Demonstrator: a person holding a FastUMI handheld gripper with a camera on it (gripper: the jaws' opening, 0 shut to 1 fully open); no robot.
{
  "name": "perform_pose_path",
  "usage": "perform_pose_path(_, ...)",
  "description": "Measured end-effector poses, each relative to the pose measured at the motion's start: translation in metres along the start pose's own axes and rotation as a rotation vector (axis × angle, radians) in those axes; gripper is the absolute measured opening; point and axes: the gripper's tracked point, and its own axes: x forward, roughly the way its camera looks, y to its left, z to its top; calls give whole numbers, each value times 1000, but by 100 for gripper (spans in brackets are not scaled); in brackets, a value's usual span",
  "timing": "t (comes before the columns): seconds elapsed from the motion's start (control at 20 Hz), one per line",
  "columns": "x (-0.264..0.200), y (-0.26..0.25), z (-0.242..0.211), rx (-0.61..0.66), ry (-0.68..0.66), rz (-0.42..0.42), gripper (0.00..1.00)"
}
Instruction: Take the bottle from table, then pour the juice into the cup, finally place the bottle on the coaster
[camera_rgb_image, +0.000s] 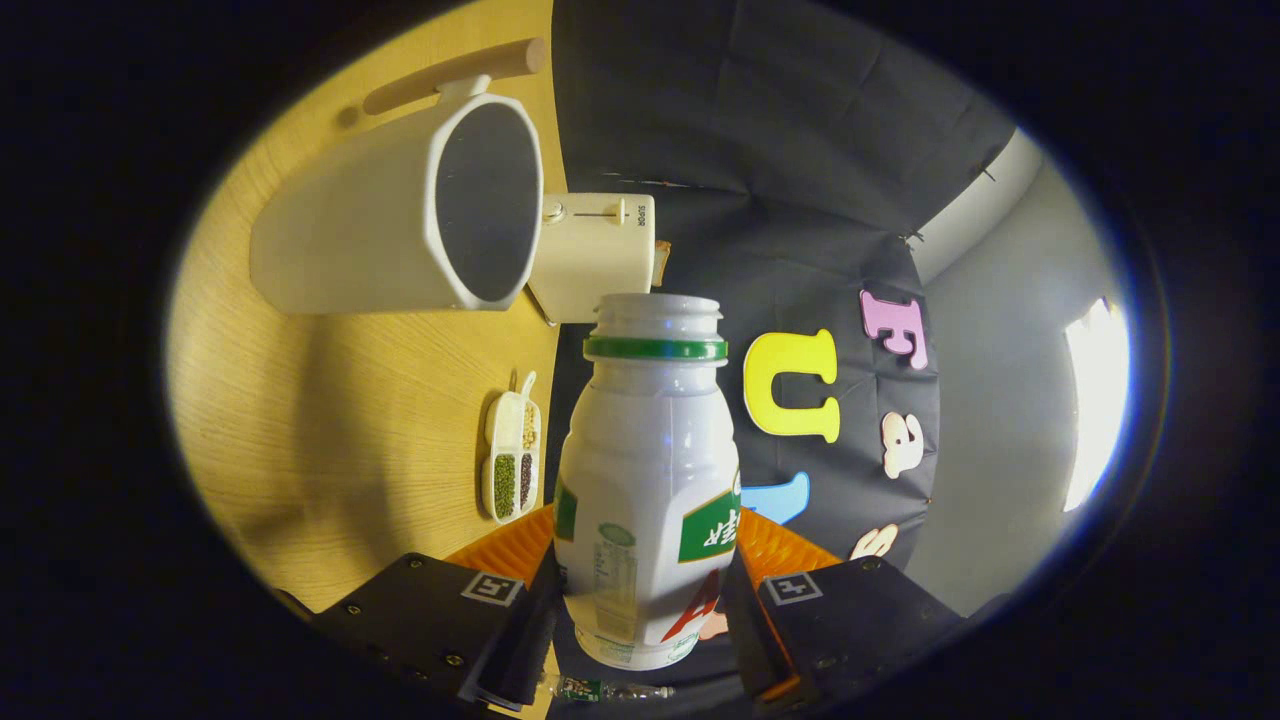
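The bottle (648, 480) hides part of the toaster (592, 255) behind its open neck. The cup (400, 215) covers the toaster's near corner and part of a wooden handle (455, 75). Beside the bottle, the divided dish (512, 455) holds grains too small to identify. The gripper (645, 600) fingers' contact with the bottle is partly hidden.

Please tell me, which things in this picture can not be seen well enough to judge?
- Juice level: the bottle, held between the tongs, is opaque.
- Cup contents: its inside looks dark in the gripper view.
- Dish of beans: too small to identify the grains.
- Toaster: partly hidden behind the cup and the bottle's neck.
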Motion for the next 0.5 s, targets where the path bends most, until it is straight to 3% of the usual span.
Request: perform_pose_path(0.5, -2, -1, 6, -80, -8, -23, 73)
